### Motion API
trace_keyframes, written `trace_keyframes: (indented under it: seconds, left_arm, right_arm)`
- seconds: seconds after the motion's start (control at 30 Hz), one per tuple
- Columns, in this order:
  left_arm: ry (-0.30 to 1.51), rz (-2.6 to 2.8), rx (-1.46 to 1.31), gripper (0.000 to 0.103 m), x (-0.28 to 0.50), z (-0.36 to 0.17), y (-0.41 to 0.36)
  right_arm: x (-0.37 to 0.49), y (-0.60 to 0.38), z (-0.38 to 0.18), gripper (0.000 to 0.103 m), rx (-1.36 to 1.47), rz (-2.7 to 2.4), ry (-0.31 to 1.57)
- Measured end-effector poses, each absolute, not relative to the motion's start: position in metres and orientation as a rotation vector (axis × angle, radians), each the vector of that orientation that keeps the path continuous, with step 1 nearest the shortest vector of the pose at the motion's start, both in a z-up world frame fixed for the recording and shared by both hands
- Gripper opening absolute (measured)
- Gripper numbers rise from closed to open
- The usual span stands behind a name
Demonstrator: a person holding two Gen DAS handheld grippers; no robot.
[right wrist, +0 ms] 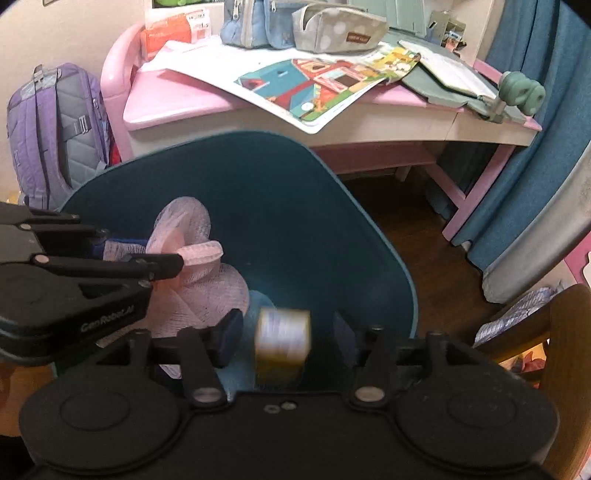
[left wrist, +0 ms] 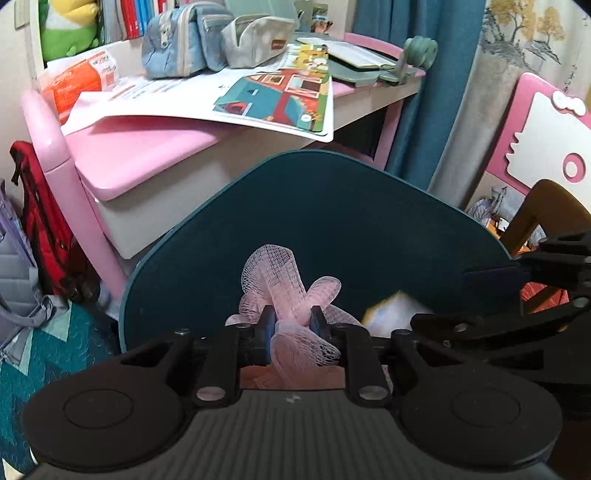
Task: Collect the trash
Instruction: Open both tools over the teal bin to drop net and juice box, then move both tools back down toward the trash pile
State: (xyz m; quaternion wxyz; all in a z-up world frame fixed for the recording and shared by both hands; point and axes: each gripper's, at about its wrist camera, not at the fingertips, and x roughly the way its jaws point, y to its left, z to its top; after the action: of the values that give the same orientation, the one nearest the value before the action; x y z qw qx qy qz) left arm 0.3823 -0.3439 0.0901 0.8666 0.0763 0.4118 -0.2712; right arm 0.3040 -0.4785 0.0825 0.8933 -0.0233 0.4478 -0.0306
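A: Which step is this?

B: The drop, I'd say. Both claws hang over the open teal bin [right wrist: 332,229]. The left claw [left wrist: 291,325] is clamped on a wad of pink foam fruit netting [left wrist: 284,288], its blue pads pressing the mesh from both sides. The right claw [right wrist: 284,336] stands apart, and a small yellow-and-white carton [right wrist: 282,343] sits between its pads, blurred, touching neither as far as I can see. It looks let go and falling.

A: So what does the next move call for?

B: The left claw needs to spread wide enough for the netting to slip free; mesh like that can snag on a pad. Both claws already point down into the bin, so no reaching is needed.

A: Anything you can't make out?

B: The bin's floor and near rim are hidden behind the claw bodies, so I can't tell what already lies inside. The carton's print is smeared beyond reading. The pink table [right wrist: 192,107] behind carries pencil cases [right wrist: 332,31] and papers; whether more trash lies there I can't tell.
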Motion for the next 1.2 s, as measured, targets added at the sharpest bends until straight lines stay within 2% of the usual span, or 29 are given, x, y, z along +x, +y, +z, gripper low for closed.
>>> trace_keyframes:
  seconds: [0.23, 0.4, 0.6, 0.7, 0.83, 0.9, 1.2]
  left_arm:
    - [0.86, -0.577, 0.138, 0.033, 0.378, 0.092, -0.336]
    - [0.804, -0.565, 0.12, 0.061, 0.365, 0.107, -0.322]
    - [0.743, -0.575, 0.066, 0.063, 0.342, 0.133, -0.287]
    - [0.7, -0.549, 0.054, 0.073, 0.327, 0.145, -0.264]
    - [0.66, -0.515, 0.04, 0.073, 0.308, 0.157, -0.227]
    - [0.646, -0.492, 0.033, 0.079, 0.3, 0.16, -0.207]
    - [0.624, -0.366, -0.031, 0.086, 0.265, 0.148, -0.105]
  right_arm:
    - [0.296, -0.475, 0.093, 0.061, -0.041, -0.062, 0.908]
    - [0.28, -0.469, 0.106, 0.062, -0.037, -0.06, 0.877]
    - [0.254, -0.45, 0.129, 0.064, -0.046, -0.026, 0.82]
    - [0.243, -0.435, 0.139, 0.066, -0.05, 0.009, 0.792]
    - [0.23, -0.409, 0.149, 0.068, -0.063, 0.069, 0.764]
    - [0.225, -0.394, 0.152, 0.071, -0.072, 0.103, 0.753]
    - [0.225, -0.309, 0.129, 0.082, -0.098, 0.298, 0.772]
